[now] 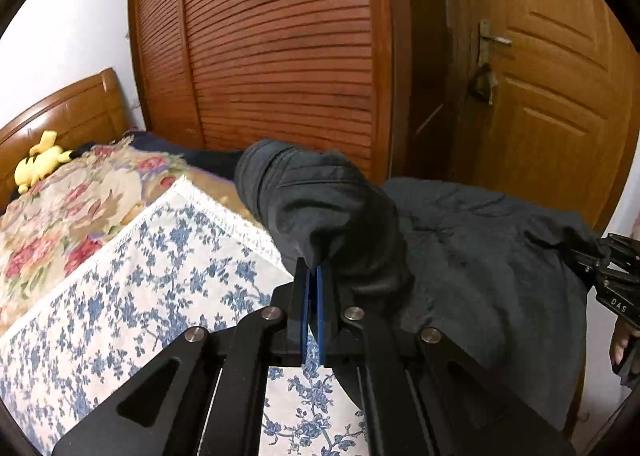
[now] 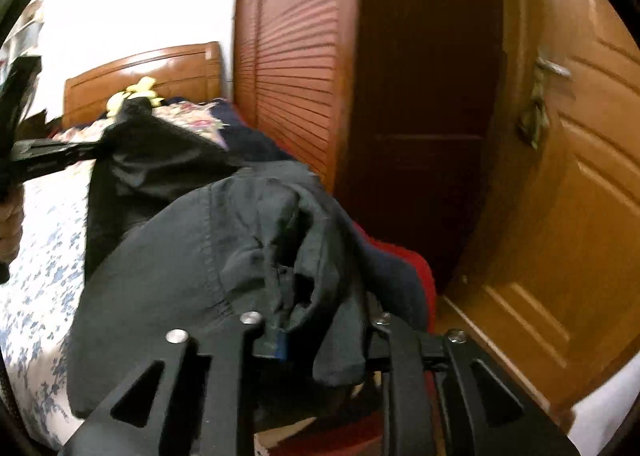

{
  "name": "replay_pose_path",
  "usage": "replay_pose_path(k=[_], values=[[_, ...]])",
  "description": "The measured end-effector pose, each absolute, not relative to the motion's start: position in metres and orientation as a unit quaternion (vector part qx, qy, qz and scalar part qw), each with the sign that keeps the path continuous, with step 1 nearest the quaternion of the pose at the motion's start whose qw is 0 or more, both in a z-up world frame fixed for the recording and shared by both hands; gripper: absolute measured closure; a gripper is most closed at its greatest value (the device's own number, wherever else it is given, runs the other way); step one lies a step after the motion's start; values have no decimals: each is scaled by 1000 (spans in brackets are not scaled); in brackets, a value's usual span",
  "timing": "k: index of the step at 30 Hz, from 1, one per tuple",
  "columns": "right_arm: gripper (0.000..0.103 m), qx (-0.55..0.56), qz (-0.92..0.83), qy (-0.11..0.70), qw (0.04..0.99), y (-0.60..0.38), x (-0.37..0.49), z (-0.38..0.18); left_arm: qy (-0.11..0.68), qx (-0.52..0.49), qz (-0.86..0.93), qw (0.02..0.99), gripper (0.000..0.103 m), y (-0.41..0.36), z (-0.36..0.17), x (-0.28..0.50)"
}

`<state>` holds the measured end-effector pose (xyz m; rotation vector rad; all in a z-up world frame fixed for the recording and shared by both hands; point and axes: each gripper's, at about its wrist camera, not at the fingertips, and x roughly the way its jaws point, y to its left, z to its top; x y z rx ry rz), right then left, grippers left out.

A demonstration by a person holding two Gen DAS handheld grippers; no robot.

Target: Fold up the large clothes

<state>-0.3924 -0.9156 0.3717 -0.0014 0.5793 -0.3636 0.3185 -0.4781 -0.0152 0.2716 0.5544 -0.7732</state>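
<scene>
Between left jaws: left gripper (image 1: 315, 276) clamped on a bunched edge of the dark garment (image 1: 480, 256).
Right jaws: right gripper (image 2: 320, 336) draped in cloth; grip cannot be told.
Garment: lifted over the floral bedspread (image 1: 140, 276), long axis running gripper to gripper (left nearer headboard).
Count: one garment, two grippers.
</scene>
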Motion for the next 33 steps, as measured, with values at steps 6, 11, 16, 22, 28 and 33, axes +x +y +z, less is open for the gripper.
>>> replay_pose_path(k=[6,11,16,22,28,33], values=[[51,-3,-212,256,943,-901,-408,393,273,153,-359,879,99,-468,-20,311],[51,-38,-169,241,955,-856,-409,409,262,137,-374,879,33,-445,-16,296],[51,-44,-127,281,950,-829,-403,399,252,118,-386,880,20,-421,-10,280],[51,3,-130,341,931,-854,-388,367,240,109,-401,877,1,-393,-2,244],[48,21,-149,347,926,-856,-391,373,228,98,-406,879,0,-363,14,215],[46,7,-171,342,924,-840,-392,388,218,93,-392,889,0,-328,26,195]])
